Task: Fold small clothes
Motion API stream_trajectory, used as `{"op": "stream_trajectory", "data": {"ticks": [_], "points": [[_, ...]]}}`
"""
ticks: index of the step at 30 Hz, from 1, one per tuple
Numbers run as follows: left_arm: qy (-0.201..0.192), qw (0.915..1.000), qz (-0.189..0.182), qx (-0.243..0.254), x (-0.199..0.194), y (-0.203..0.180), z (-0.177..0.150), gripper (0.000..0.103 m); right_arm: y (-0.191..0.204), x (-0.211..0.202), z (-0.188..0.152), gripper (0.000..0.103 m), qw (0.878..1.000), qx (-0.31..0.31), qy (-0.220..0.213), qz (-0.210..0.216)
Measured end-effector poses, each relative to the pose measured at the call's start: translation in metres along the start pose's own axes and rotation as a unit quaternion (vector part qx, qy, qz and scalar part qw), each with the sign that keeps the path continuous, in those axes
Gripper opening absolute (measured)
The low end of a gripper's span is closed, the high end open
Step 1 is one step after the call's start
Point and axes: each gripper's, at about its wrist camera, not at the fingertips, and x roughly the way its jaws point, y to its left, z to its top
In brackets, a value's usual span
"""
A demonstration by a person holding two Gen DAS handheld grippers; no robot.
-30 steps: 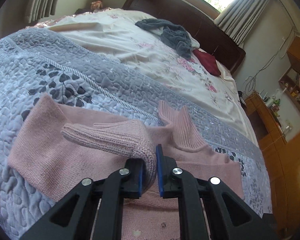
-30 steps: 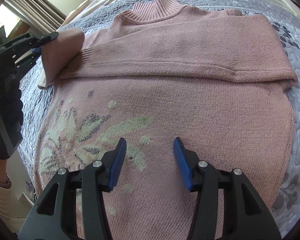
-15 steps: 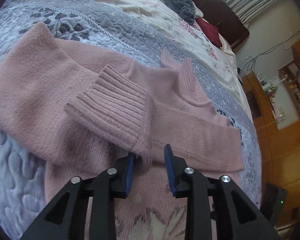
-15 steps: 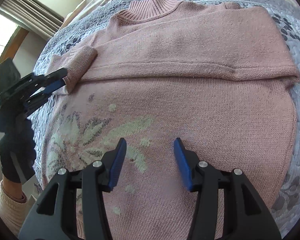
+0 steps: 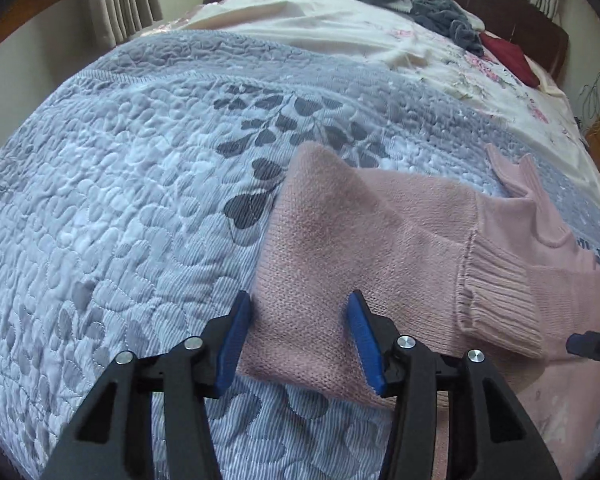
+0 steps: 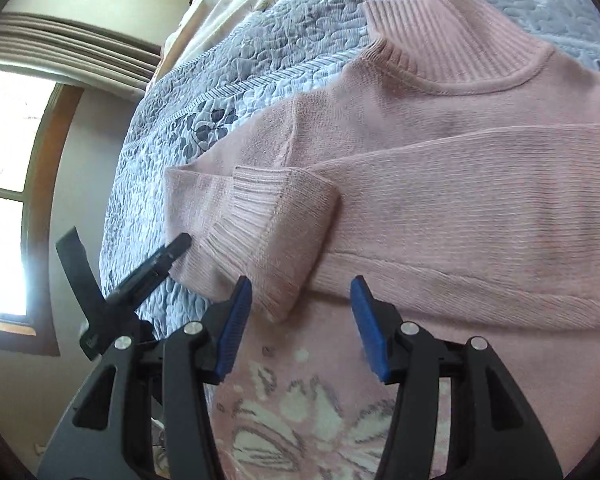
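Observation:
A pink knit sweater (image 6: 440, 208) with a pale flower print lies flat on the bed, collar (image 6: 452, 52) away from me. Both sleeves are folded across the chest; the ribbed cuff (image 6: 268, 236) of one lies loose on top. In the left wrist view that folded sleeve (image 5: 364, 248) and its cuff (image 5: 496, 300) lie just ahead. My left gripper (image 5: 300, 340) is open, empty, at the sleeve's folded edge. My right gripper (image 6: 300, 324) is open, empty, hovering just below the cuff. The left gripper's black fingers (image 6: 156, 260) show at the sweater's left edge.
A grey-blue quilted bedspread (image 5: 140, 168) covers the near part of the bed. Farther back lie a cream floral sheet (image 5: 380, 32), a dark grey garment (image 5: 424, 4) and a dark red item (image 5: 508, 58) by the headboard. A window and curtain (image 6: 60, 52) stand to the left.
My left gripper has let go of the sleeve cuff, opened wide and drawn back to the left. The cuff now rests on the sweater. My right gripper has moved up toward the cuff.

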Motion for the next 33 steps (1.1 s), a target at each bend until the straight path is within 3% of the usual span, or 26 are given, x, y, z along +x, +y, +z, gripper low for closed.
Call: {"op": "stream_trajectory", "data": {"ticks": [6, 8, 11, 16, 23, 28, 33], "points": [[-0.017, 0.9996, -0.020, -0.009, 0.001, 0.008, -0.009, 0.054, 0.002, 0.047, 0.016, 0.048, 0.999, 0.029, 0.038, 0.003], [-0.013, 0.9995, -0.025, -0.011, -0.003, 0.009, -0.008, 0.053, 0.003, 0.052, 0.017, 0.022, 0.999, 0.027, 0.037, 0.012], [-0.015, 0.9988, -0.040, -0.026, -0.014, 0.011, -0.003, 0.052, 0.008, 0.037, 0.015, 0.012, 0.999, 0.004, 0.023, 0.024], [-0.050, 0.9965, -0.064, -0.019, -0.042, -0.005, 0.005, 0.052, 0.009, -0.027, 0.010, 0.012, 0.998, -0.051, -0.039, 0.010], [-0.053, 0.9924, -0.105, 0.035, -0.044, -0.072, 0.006, 0.052, -0.039, -0.096, 0.009, 0.012, 0.995, -0.042, -0.090, -0.030], [-0.030, 0.9904, -0.119, 0.063, -0.023, -0.110, -0.003, 0.052, -0.085, -0.095, 0.011, 0.012, 0.992, -0.018, -0.087, -0.088], [0.004, 0.9928, -0.100, 0.067, 0.007, -0.118, -0.010, 0.052, -0.124, -0.064, 0.009, 0.013, 0.990, 0.004, -0.056, -0.131]]}}
